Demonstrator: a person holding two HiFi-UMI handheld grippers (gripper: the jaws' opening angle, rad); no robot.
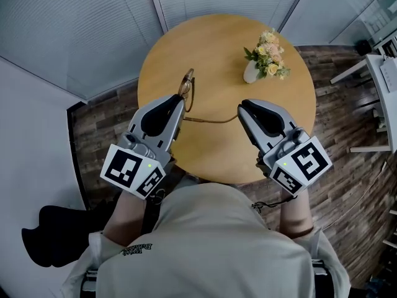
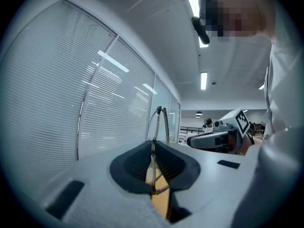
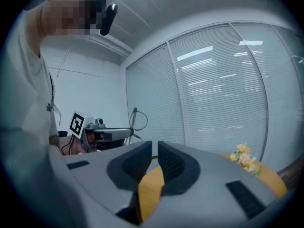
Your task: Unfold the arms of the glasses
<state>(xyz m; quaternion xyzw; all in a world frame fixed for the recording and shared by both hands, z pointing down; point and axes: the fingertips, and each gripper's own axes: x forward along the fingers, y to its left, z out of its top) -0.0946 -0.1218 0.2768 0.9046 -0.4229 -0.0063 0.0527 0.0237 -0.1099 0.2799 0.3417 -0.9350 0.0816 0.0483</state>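
Glasses pinched in the left gripper, one arm swung out

The left gripper [image 1: 178, 102] is clamped on the wire glasses [image 1: 187, 81] left of frame centre, above the table [image 1: 217, 39]. One thin arm reaches to the right gripper [image 1: 242, 107], whose jaws show a narrow slit with nothing seen between them. The glasses look light, springy and easily bent, so they are best held near a hinge. The flower vase [image 1: 252, 72] at upper right stands well clear.
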